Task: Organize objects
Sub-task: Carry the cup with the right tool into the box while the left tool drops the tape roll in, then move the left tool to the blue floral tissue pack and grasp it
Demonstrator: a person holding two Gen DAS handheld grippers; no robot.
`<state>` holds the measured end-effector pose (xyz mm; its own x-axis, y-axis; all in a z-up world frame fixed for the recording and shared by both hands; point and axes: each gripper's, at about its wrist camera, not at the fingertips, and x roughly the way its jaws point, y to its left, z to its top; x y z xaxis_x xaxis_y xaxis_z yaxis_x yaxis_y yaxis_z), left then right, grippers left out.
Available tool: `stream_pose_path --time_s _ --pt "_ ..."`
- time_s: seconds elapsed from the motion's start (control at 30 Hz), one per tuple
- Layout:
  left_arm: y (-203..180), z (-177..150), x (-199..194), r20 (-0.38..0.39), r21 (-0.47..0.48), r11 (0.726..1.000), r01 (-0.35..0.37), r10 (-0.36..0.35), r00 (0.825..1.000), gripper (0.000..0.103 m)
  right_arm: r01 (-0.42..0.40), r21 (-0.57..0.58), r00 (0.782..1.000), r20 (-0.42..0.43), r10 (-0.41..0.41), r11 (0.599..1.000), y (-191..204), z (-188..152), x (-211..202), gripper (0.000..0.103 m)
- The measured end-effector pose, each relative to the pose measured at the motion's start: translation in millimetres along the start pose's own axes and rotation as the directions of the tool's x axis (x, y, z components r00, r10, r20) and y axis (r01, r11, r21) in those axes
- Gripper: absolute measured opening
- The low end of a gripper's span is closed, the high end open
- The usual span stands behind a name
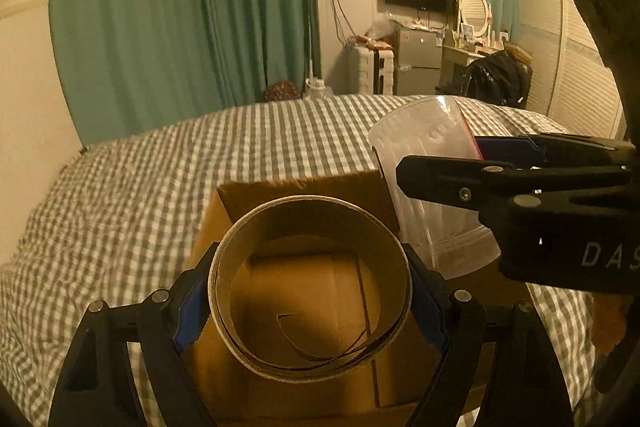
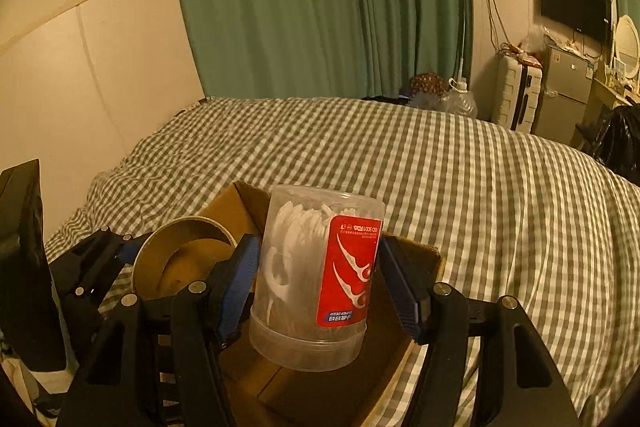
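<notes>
My left gripper (image 1: 310,287) is shut on a brown cardboard tape roll (image 1: 224,259), its blue pads pressing both sides of the ring. The roll hangs over an open cardboard box (image 1: 304,187) on the bed. To its right, my right gripper (image 1: 440,159) holds a clear plastic jar (image 1: 424,131). In the right wrist view the right gripper (image 2: 318,267) is shut on this jar (image 2: 296,267), which holds white floss picks. The jar is upside down, with a red label, just above the box (image 2: 352,387). The tape roll (image 2: 140,267) shows at the left.
A green-and-white checked bedspread (image 2: 460,187) covers the bed around the box. Behind it hang green curtains (image 2: 320,7). A white suitcase (image 2: 516,99), a small grey fridge (image 2: 564,95) and a wall TV (image 2: 572,3) stand at the far right.
</notes>
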<state>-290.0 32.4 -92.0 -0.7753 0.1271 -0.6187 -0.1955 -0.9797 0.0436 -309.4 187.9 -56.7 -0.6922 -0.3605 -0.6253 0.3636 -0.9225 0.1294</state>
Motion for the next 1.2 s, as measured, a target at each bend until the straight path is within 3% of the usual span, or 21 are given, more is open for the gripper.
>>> stream_pose_path --time_s 0.17,0.23,0.33,0.73,0.97,1.2 --pt "2.7 -2.3 -3.0 -0.037 -0.038 0.999 0.031 -0.033 0.999 0.091 0.031 0.022 0.999 0.036 -0.032 0.999 -3.5 0.6 -17.1 0.064" --pt "6.4 -2.2 -7.2 -0.045 -0.063 0.998 -0.010 0.007 0.999 0.100 0.043 0.026 0.998 0.052 -0.044 0.999 -3.1 2.8 -28.3 0.078" --pt "8.1 -3.3 -21.8 -0.034 -0.068 0.997 -0.031 0.029 0.999 0.100 0.062 0.027 0.994 0.085 -0.065 0.998 2.4 5.4 -53.4 0.080" --pt "1.8 -3.0 -128.1 0.032 -0.096 0.992 -0.085 0.088 0.996 0.103 0.110 -0.034 0.979 0.177 -0.102 0.993 32.3 -14.5 -182.4 0.089" --pt "5.3 -39.1 -172.0 -0.004 -0.167 0.967 -0.195 0.197 0.980 0.103 0.138 -0.076 0.977 0.175 -0.123 0.987 50.4 -55.3 -226.3 0.090" --pt "-7.1 -98.3 -187.4 -0.087 -0.188 0.946 -0.263 0.251 0.964 0.103 0.160 -0.119 0.984 0.099 -0.149 0.980 62.0 -115.2 -223.1 0.090"
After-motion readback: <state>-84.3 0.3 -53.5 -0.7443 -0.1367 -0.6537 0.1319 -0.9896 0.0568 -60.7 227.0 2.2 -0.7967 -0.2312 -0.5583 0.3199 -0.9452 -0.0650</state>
